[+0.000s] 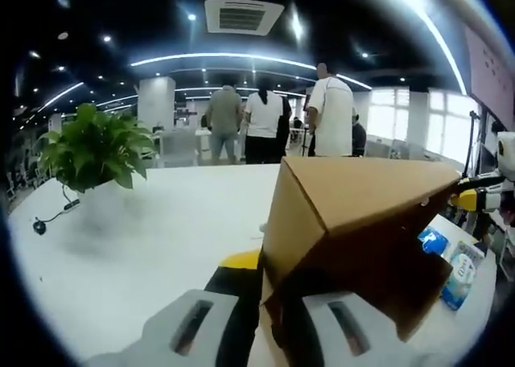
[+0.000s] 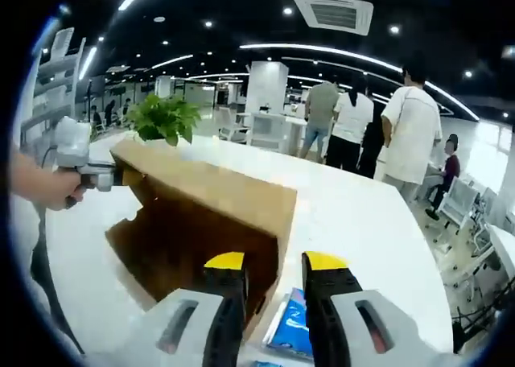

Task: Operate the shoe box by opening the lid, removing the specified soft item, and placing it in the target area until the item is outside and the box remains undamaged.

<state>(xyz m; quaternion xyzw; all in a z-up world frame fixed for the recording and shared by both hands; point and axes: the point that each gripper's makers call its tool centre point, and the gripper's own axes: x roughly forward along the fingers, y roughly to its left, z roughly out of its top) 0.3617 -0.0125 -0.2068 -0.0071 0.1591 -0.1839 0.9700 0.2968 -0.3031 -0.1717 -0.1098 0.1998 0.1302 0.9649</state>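
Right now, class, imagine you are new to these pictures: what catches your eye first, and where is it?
The brown cardboard shoe box, tipped up on the white table, with both grippers at its edges. Behind it, a leafy potted plant stands on the table, and people stand in the background.

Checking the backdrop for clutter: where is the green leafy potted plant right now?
The green leafy potted plant stands on the white table, far left in the left gripper view, beyond the brown cardboard shoe box in the right gripper view.
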